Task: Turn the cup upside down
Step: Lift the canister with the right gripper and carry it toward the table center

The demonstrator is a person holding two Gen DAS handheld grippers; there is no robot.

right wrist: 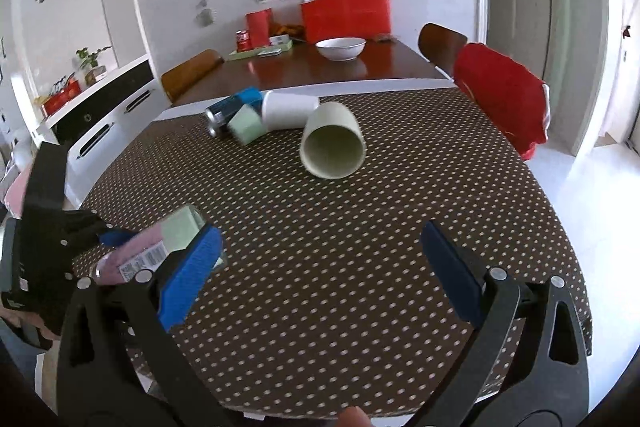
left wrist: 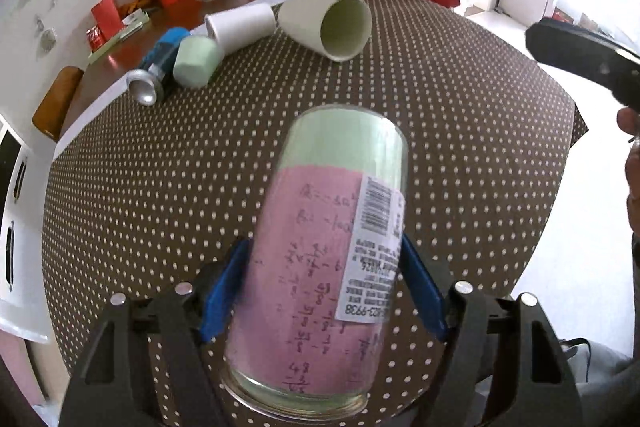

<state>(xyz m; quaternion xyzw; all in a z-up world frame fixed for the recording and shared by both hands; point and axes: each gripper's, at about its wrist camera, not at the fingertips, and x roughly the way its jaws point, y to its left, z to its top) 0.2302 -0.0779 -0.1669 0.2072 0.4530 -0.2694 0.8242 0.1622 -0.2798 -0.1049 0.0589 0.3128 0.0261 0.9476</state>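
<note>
Between my left gripper's (left wrist: 324,287) fingers (left wrist: 224,291): the glass cup (left wrist: 332,259), clamped across its lower body, held above the dotted surface (left wrist: 460,131); long axis runs straight ahead along the fingers, thick base nearest cam, far end fwd; flip likely needs wrist roll. Right gripper (right wrist: 320,267) spread wide, holding nothing, farther off.

Left clamped, right idle

Left gripper (left wrist: 324,287) – blue pads pressed on a glass cup's (left wrist: 320,259) sides; right gripper (right wrist: 320,267) – jaws spread wide, holding nothing.
</note>
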